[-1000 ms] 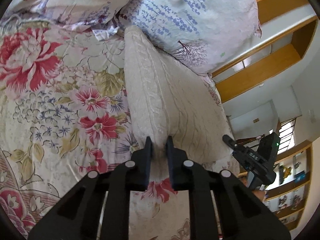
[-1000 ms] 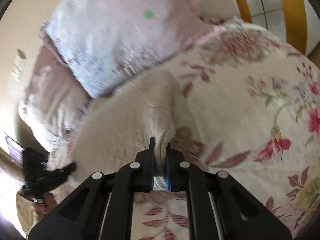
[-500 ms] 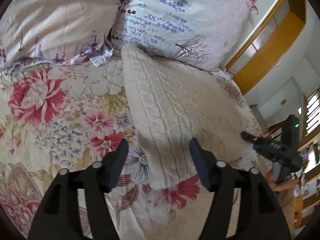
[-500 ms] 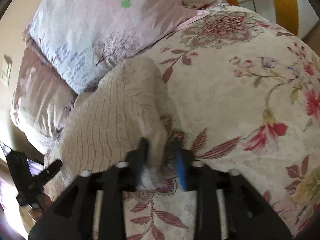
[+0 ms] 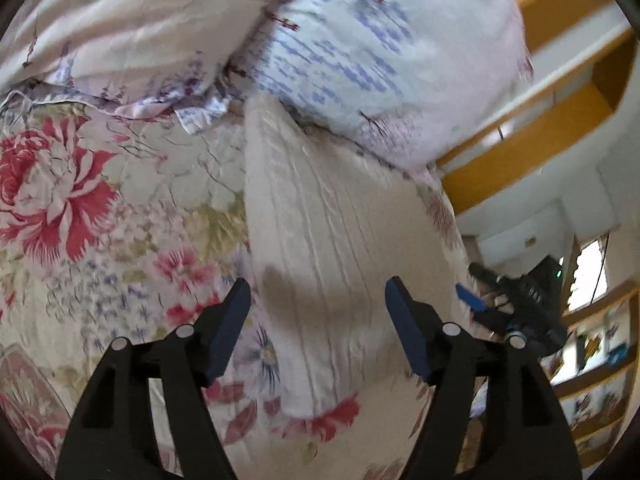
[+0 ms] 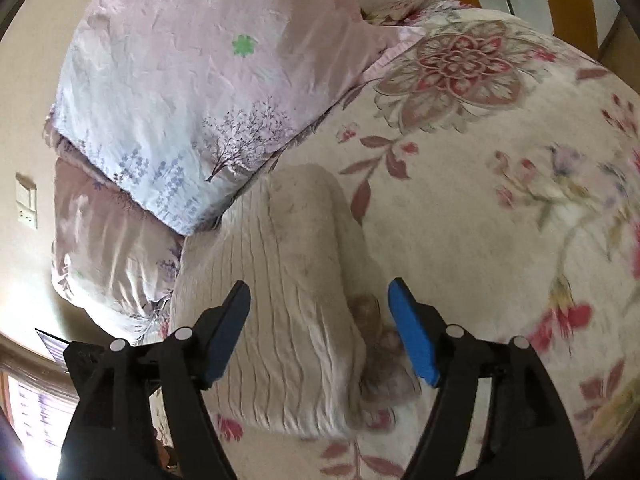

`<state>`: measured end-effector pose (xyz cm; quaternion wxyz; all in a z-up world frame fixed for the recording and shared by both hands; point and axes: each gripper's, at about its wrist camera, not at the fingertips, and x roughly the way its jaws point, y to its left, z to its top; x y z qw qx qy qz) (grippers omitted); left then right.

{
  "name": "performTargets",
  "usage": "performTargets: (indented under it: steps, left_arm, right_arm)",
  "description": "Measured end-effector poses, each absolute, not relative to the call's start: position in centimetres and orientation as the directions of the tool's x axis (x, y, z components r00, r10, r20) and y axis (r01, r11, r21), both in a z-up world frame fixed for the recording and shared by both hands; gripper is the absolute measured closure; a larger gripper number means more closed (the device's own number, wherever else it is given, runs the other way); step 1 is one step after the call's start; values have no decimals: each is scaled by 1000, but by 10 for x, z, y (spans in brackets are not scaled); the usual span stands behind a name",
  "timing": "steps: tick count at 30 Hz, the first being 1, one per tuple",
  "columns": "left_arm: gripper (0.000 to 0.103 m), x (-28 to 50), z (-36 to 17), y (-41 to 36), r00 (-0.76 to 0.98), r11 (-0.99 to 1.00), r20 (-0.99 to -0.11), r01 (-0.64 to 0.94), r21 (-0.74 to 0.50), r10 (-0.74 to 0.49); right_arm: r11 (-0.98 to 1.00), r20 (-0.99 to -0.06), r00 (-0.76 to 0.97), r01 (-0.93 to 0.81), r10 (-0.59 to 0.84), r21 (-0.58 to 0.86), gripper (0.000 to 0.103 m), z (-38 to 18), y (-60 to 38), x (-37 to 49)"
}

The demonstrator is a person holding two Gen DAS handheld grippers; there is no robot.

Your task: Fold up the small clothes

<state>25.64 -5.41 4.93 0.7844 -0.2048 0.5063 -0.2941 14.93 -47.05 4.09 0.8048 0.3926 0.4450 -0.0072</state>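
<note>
Where the cream cable-knit garment (image 5: 340, 240) lies folded into a long narrow strip on the floral bedspread (image 5: 100, 220), both tools hang above its near end with nothing in their grip. The left hand-held gripper (image 5: 318, 320) has its fingers spread wide, one over the bedspread at the strip's left edge and the other over the knit near its right edge; neither is seen touching the cloth. The right hand-held gripper (image 6: 319, 320) is likewise spread wide and holds nothing, its blue pads (image 6: 412, 340) straddling the garment's (image 6: 280, 300) near right corner, where a lumpy bunch of fabric sits beside the flat ribbed surface.

The far end of the strip runs up against the pillows. A white pillow printed with blue sprigs and a small tree (image 6: 180, 120) overlaps that end, pressing on or just over the knit, and a mauve pillow (image 6: 108, 248) lies beside it, close to the garment's left edge in the right wrist view. In the left wrist view the other tool (image 5: 516, 308) shows at the right edge of the bed, beyond the strip. Behind it are wooden shelves (image 5: 592, 364) with small objects too blurred to name, and orange-brown wooden trim (image 5: 532, 152) above. A wall switch plate (image 6: 26, 204) sits on the wall left of the pillows.
</note>
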Motion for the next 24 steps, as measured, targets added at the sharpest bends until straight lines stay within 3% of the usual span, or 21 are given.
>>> performTargets:
  steps: [16, 24]
  left_arm:
    - [33, 292, 28, -74, 256, 726, -681, 192, -660, -686]
    - [33, 305, 4, -81, 199, 659, -632, 116, -743, -749]
  right_arm:
    - [676, -724, 538, 339, 431, 654, 30, 20, -465, 192]
    - [671, -706, 510, 296, 491, 680, 30, 12, -458, 205]
